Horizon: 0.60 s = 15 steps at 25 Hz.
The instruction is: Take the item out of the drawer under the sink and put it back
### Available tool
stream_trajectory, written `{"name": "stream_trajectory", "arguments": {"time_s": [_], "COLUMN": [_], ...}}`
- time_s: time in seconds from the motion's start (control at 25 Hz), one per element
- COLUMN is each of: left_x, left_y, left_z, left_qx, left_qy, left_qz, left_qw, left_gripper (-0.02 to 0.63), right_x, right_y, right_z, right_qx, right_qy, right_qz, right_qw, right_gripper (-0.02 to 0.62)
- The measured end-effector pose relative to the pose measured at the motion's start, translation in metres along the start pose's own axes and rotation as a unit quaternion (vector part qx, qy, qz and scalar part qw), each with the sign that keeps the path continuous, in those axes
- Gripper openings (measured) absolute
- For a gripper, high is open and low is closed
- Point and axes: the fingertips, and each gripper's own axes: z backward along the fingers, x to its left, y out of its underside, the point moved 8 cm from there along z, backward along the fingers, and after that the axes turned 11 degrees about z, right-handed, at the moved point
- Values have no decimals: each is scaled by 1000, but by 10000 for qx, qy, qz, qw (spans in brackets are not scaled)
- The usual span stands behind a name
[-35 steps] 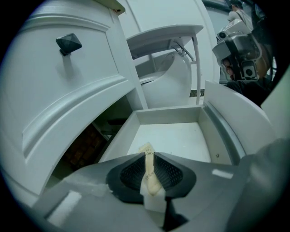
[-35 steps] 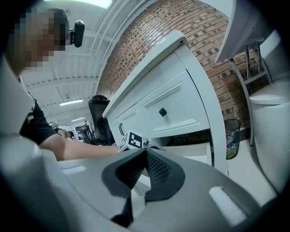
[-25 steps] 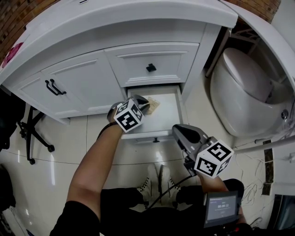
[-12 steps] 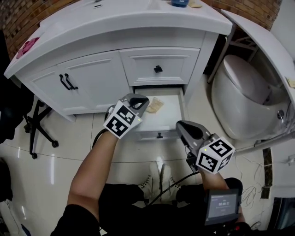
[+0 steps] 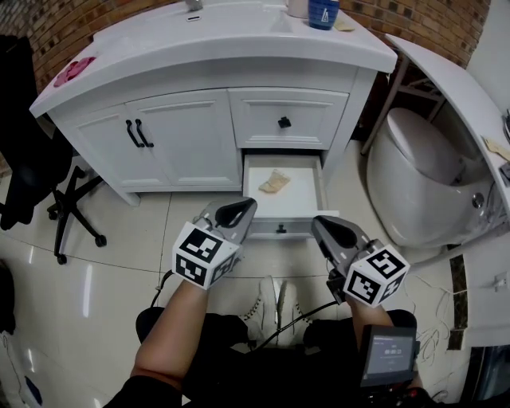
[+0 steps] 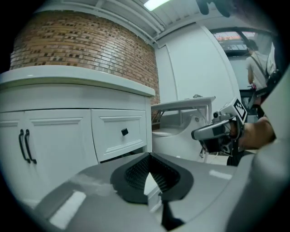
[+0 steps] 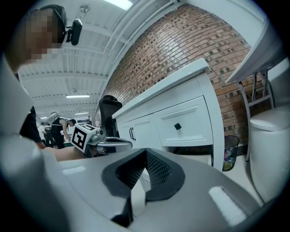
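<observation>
L gripper [image 5: 239,210] is clenched w/ nothing in it: in its own view the two ribbed pads [image 6: 136,173] meet at the tips, w/ only a thin wedge of light behind them. R gripper [image 5: 325,228] is the same, tips pressed together, empty. Both hover side by side over the tiled floor [image 5: 119,263], apart from each other, tips aimed toward the vanity [image 5: 179,139].

The item [image 5: 275,182] (small, tan, crumpled-looking; can't tell what exactly) lies in the open bottom drawer [image 5: 301,201], ahead of both sets of fingertips and clear of them. It is nearer the L tips than the R ones and sits left of the middle of the drawer floor. The drawer front w/ its dark knob [image 5: 280,229] sits between the two grippers, just ahead of the fingertips, touched by neither.

Further ahead of the tips, above the open drawer, is a shut upper drawer [image 5: 284,111] w/ a black knob. Left of the L tips are cabinet doors w/ black handles [image 5: 137,132].

On the countertop, well beyond the fingers, stand a blue bottle [image 5: 323,13] and a pink thing [image 5: 73,70]. Off to the right of the R tips is a white toilet [image 5: 414,179]. Far left of the L tips is a black office chair [image 5: 44,179]. Behind the fingers, by the person's lap, are white shoes [image 5: 275,307] and a small screen [image 5: 389,355].
</observation>
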Motion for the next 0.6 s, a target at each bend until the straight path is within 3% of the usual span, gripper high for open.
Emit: {"name": "stream_trajectory", "arguments": {"time_s": [0.16, 0.6], "left_x": [-12, -66], "left_y": [6, 10], "left_z": [27, 88], "left_qx": [-262, -741], "left_qy": [-98, 33], "left_qz": [312, 249], "left_qw": [9991, 9969], "left_gripper": [6, 6], "right_x": [13, 53], "right_y": [-4, 0], "right_z": [13, 63], "right_qx": [5, -61], "right_qy": [-38, -69], "right_qz": [45, 10], "right_qw": [10000, 10000], "right_gripper": [8, 8]}}
